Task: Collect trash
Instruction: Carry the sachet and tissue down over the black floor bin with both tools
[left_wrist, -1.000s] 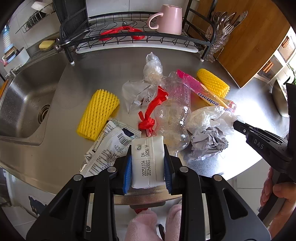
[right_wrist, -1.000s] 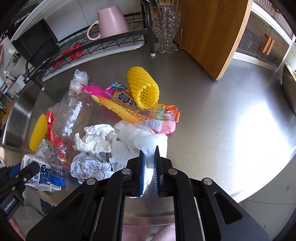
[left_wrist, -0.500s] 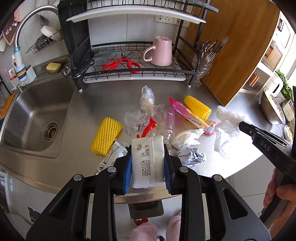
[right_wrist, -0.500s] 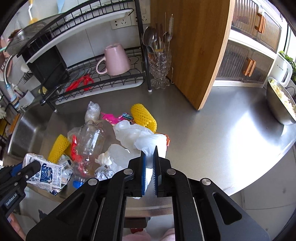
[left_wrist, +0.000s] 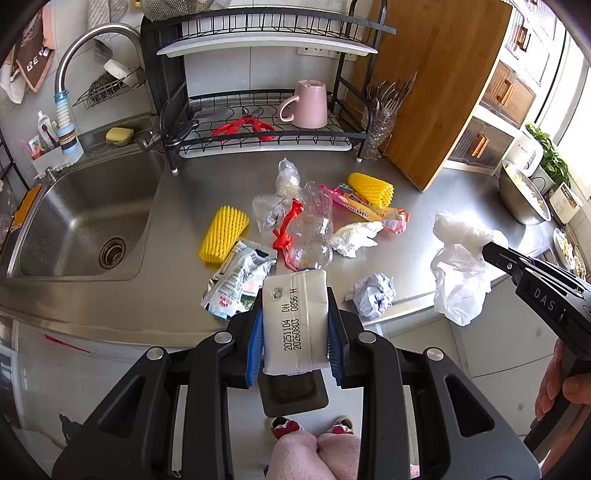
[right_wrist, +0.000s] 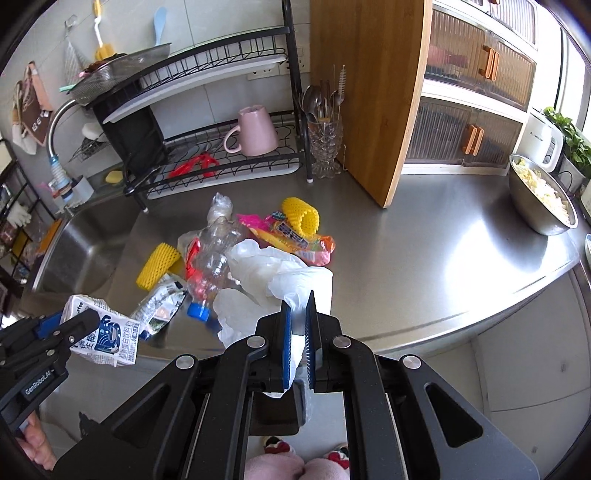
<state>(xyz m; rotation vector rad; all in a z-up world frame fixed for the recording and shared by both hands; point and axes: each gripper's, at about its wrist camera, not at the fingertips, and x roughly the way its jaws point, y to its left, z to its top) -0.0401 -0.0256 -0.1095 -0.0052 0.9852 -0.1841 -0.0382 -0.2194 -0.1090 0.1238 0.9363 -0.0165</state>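
From the left wrist, the left gripper (left_wrist: 294, 328) clenched a white milk carton (left_wrist: 294, 322) off the counter's (left_wrist: 424, 206) front edge; a crushed bottle (left_wrist: 311, 230) and yellow foam sleeves (left_wrist: 223, 233) lay mid-counter.

From the right wrist, the right gripper (right_wrist: 298, 325) pinched a white plastic bag (right_wrist: 280, 273) above the front edge, just beside the bottle.

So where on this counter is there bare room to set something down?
The widest bare steel lies between the cutting board and the metal bowl, out to the front edge. A smaller strip runs between the sink and the left yellow foam net. The middle is crowded with the plastic bottle, wrappers and crumpled paper.
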